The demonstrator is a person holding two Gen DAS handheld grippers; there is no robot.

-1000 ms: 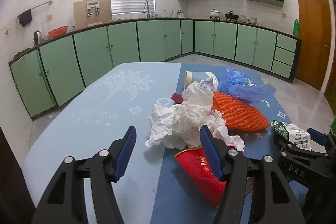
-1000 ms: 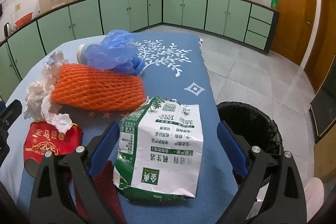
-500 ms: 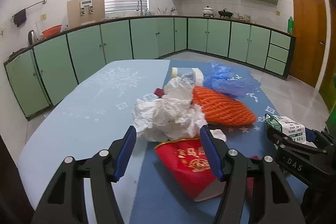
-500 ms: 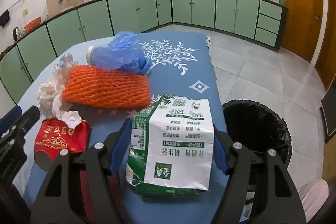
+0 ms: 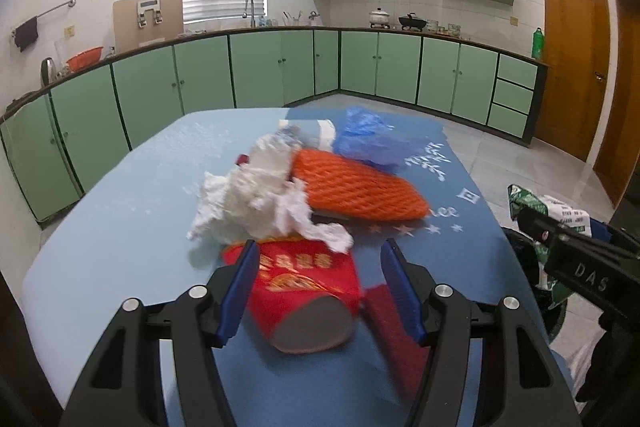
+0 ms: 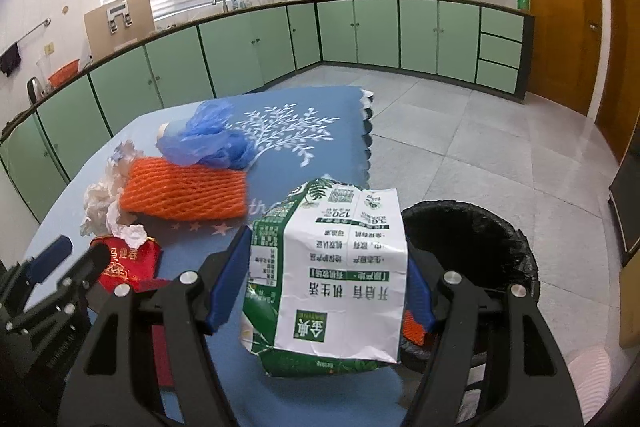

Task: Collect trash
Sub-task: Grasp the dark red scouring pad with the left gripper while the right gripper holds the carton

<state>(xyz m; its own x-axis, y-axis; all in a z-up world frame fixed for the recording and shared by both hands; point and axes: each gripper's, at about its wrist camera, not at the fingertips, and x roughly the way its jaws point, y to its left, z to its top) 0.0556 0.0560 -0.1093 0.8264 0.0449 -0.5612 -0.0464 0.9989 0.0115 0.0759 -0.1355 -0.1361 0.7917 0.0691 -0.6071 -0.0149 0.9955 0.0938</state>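
A red paper cup (image 5: 304,279) lies on its side on the blue table (image 5: 140,207), between the fingers of my left gripper (image 5: 319,259), which is open; its pads do not squeeze the cup. Behind the cup sit crumpled white paper (image 5: 248,199), an orange foam net (image 5: 356,187) and a blue plastic bag (image 5: 372,143). My right gripper (image 6: 326,251) is shut on a green and white paper bag (image 6: 332,267), held off the table beside the black-lined bin (image 6: 472,239). The left gripper (image 6: 78,251) shows at the lower left of the right wrist view, by the cup (image 6: 128,259).
A dark red net piece (image 5: 396,339) lies to the right of the cup. The bin stands on the tiled floor (image 6: 480,131) past the table's right edge. Green kitchen cabinets (image 5: 260,67) line the far walls, and a wooden door (image 5: 576,59) is at the right.
My left gripper moved right, from the white paper to straddle the red cup. My right gripper closed on the green and white bag, lifted it off the table and carried it toward the bin.
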